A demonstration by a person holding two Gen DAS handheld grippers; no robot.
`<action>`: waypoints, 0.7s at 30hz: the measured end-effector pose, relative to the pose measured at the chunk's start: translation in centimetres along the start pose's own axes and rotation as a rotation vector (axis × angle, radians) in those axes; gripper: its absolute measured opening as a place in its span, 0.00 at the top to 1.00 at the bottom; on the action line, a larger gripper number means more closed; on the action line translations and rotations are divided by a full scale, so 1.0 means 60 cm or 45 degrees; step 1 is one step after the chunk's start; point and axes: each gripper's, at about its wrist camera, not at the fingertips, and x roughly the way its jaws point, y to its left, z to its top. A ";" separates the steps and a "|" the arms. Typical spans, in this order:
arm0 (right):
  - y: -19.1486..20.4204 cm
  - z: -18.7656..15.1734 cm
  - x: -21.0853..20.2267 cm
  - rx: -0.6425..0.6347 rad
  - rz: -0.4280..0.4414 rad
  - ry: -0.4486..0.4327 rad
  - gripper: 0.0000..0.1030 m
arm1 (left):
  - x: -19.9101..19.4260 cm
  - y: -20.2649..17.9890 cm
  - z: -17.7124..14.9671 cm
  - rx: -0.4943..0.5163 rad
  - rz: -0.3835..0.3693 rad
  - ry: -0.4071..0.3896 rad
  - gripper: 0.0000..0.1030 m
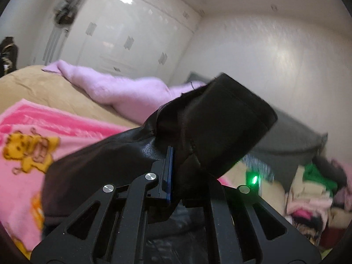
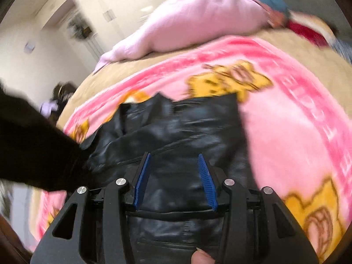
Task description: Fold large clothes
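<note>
A black leather jacket [image 2: 180, 129] lies on a pink cartoon blanket [image 2: 286, 132] on the bed. My left gripper [image 1: 173, 154] is shut on the jacket's sleeve [image 1: 209, 121] and holds it lifted above the bed; the cuff sticks up past the fingers. That raised sleeve shows as a dark blur [image 2: 33, 145] at the left of the right wrist view. My right gripper [image 2: 175, 157] is open, its blue pads spread just above the jacket's body, holding nothing.
A light pink fleece garment [image 1: 123, 88] lies across the far side of the tan bedspread [image 1: 44, 88]. A pile of mixed clothes [image 1: 314, 193] sits at the right. White wardrobe doors [image 1: 132, 33] stand behind the bed.
</note>
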 end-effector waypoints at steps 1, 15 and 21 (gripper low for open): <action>-0.019 0.006 -0.005 0.065 0.014 -0.004 0.57 | 0.022 -0.009 -0.016 0.017 -0.006 0.043 0.99; -0.141 0.021 -0.060 0.332 0.107 -0.058 0.53 | 0.192 -0.029 -0.191 0.088 0.033 0.470 0.99; -0.133 0.017 -0.055 0.342 0.153 -0.034 0.36 | 0.223 -0.017 -0.236 0.088 0.100 0.677 0.94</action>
